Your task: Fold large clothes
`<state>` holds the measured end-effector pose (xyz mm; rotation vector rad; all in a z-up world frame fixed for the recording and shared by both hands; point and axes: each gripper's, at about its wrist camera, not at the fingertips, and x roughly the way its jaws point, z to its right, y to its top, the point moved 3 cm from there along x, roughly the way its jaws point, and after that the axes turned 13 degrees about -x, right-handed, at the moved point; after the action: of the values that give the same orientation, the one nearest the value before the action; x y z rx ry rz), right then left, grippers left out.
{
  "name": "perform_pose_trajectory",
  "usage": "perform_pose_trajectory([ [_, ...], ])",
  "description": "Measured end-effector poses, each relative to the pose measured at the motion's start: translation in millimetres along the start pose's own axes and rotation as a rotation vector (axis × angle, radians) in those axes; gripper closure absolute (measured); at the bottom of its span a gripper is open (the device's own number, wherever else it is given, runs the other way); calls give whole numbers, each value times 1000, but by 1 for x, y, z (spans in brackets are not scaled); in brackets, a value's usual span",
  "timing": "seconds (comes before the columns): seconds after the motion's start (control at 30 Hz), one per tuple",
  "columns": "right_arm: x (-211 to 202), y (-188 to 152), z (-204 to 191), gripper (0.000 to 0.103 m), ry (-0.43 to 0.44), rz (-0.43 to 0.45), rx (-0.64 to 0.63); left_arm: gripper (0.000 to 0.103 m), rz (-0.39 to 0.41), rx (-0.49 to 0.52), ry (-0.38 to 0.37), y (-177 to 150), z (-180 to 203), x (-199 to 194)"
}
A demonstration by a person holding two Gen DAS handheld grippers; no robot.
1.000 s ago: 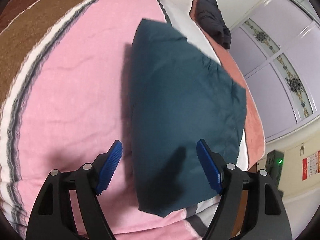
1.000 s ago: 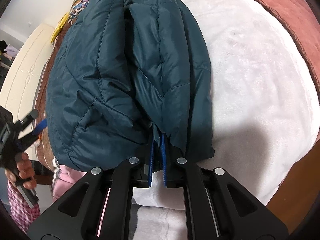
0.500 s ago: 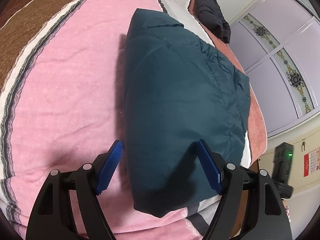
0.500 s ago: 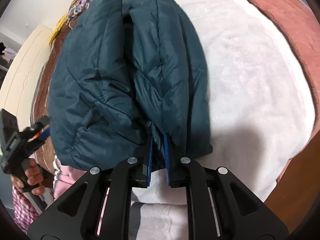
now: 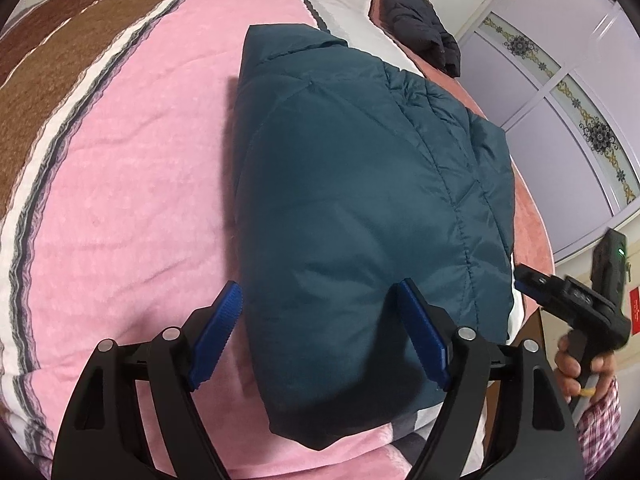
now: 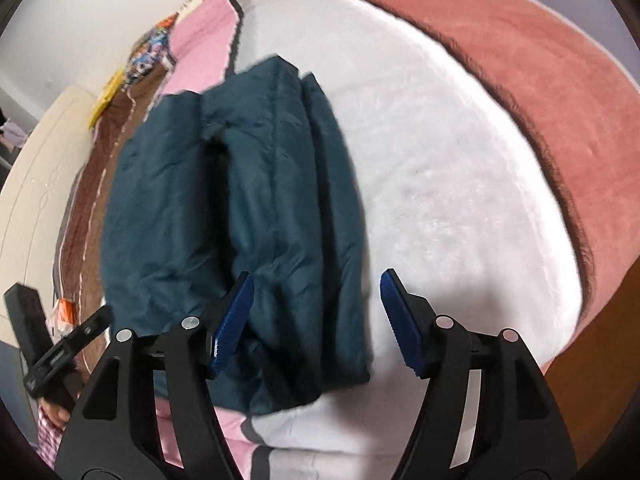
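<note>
The folded teal puffer jacket point(image 5: 360, 216) lay on the bed's striped blanket point(image 5: 120, 200), its long axis running six to twelve o'clock between both tongs, left tongs point(image 5: 320, 332) spreading wider, right tongs point(image 6: 316, 320) opening off its hem, nothing pinched.

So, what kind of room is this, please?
Most likely a bedroom in a home. The teal padded jacket lies folded on a bed with a striped pink, white and brown blanket, and wardrobe doors with decorated panels stand beside it.
</note>
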<state>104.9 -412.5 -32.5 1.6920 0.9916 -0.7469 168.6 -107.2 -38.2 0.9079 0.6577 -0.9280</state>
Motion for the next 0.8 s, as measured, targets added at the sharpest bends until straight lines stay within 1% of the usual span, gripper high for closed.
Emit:
perform_pose_trajectory([
  [0.07, 16, 1, 5, 35, 14, -44, 16, 22, 4, 14, 12, 0, 2, 3],
  [0.17, 36, 0, 11, 35, 25, -95, 32, 20, 2, 26, 16, 1, 5, 7],
  [0.43, 56, -6, 25, 35, 114, -133, 96, 14, -20, 19, 10, 3, 4, 21],
  [0.6, 55, -10, 30, 35, 123, -121, 96, 11, -26, 16, 6, 3, 2, 25],
  [0.67, 50, -11, 32, 35, 108, -108, 103, 11, -22, 16, 9, 3, 3, 24],
  [0.73, 38, -13, 36, 35, 72, -71, 93, 11, -17, 22, 17, 2, 4, 24],
  [0.77, 26, -11, 36, 37, 24, -24, 82, 11, -14, 27, 22, 2, 5, 24],
  [0.8, 18, -12, 33, 41, -3, 14, 74, 11, -10, 34, 26, 2, 7, 23],
])
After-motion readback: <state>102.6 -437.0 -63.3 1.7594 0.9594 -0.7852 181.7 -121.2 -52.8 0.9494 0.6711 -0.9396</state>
